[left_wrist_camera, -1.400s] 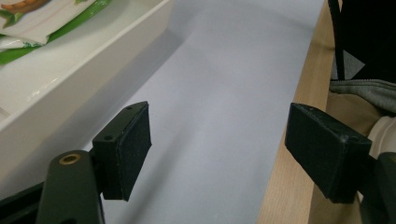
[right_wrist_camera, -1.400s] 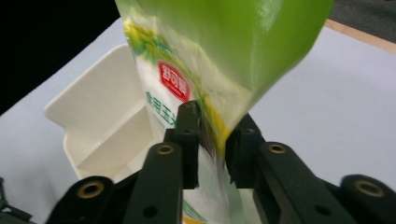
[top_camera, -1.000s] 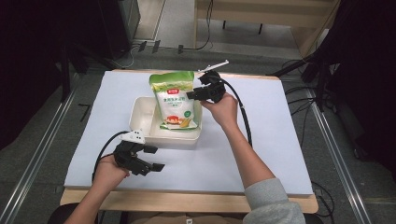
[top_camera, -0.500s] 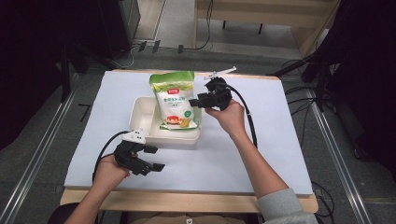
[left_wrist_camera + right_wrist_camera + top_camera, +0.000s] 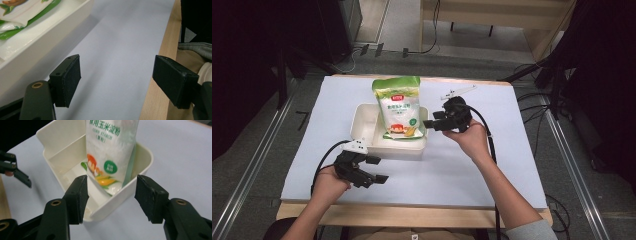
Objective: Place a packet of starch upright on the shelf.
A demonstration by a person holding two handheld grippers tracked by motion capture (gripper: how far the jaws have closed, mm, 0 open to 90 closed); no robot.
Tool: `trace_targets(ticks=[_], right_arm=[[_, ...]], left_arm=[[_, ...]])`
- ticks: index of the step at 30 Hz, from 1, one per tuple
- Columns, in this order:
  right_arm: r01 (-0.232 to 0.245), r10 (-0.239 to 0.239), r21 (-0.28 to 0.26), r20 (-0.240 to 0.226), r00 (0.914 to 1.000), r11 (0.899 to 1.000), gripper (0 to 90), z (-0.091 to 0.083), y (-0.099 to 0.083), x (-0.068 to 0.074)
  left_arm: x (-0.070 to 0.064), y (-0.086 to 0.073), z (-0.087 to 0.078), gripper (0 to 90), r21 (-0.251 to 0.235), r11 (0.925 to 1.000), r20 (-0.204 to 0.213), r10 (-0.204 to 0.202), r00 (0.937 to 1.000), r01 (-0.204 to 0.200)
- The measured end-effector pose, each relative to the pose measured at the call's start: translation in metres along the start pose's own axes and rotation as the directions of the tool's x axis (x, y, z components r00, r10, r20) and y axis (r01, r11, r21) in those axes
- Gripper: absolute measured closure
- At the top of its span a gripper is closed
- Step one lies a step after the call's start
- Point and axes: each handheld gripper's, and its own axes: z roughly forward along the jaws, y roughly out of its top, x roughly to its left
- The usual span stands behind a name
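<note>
Your right gripper [image 5: 430,123] is released, just right of the bag [image 5: 399,107] leaning lengthwise in the bin [image 5: 362,120]; left gripper [image 5: 379,170] open, farther off.

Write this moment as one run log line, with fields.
corn starch bag: standing in white bin | right gripper: open beside bin | left gripper: open

Bag [image 5: 400,107] stands in white tray [image 5: 362,131]. R gripper [image 5: 430,123] just beside tray, jaws apart. L gripper [image 5: 377,169] near table [image 5: 492,165] edge, jaws apart.
</note>
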Motion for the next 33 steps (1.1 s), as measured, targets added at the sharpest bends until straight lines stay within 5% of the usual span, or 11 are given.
trace_targets(ticks=[15,25,33], right_arm=[[0.005,-0.006,-0.011,-0.041,0.9992,1.000,40.2,-0.027,-0.052,0.012],[0.009,-0.010,-0.026,-0.033,0.9994,1.000,36.2,-0.021,-0.099,0.015],[0.010,-0.010,-0.018,-0.027,0.9996,1.000,29.7,-0.005,-0.109,0.019]], left_arm=[[0.001,0.000,-0.001,23.3,-0.006,1.0000,-0.001,0.000,1.0000,0.000],[0.004,-0.001,-0.007,23.3,-0.023,0.9997,-0.010,-0.013,0.9999,0.013],[0.004,0.000,-0.007,23.3,-0.006,1.0000,-0.018,-0.005,0.9998,0.005]])
